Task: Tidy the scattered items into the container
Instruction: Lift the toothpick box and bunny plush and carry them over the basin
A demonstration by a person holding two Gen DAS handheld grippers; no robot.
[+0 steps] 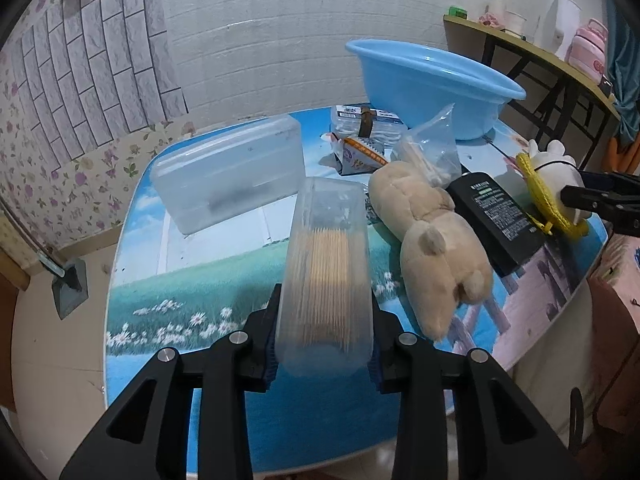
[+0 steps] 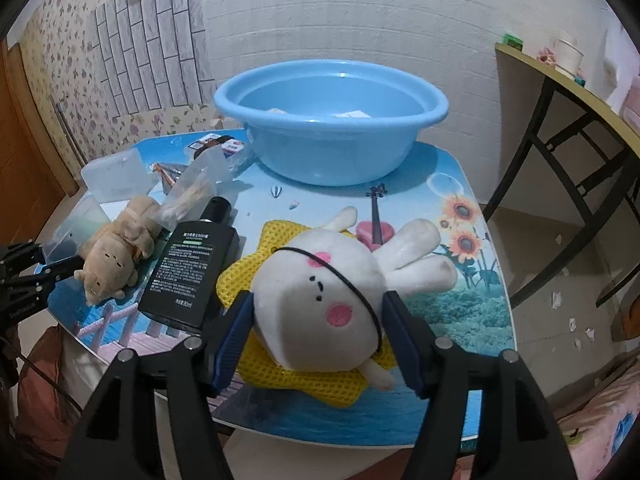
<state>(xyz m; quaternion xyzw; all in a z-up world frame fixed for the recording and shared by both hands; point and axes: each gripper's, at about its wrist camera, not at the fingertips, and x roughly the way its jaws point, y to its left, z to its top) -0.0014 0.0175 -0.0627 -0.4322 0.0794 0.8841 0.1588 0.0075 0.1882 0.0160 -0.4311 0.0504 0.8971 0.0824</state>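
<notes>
Left tongs (image 1: 324, 344) around toothpick box (image 1: 326, 276), mid-table.

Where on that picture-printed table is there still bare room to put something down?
Bare tabletop lies right of the white rabbit plush, in front of the blue plastic basin, over the sunflower print. Another patch lies in front of the clear plastic box. Crowded: tan plush toy, black bottle, plastic bag.
</notes>
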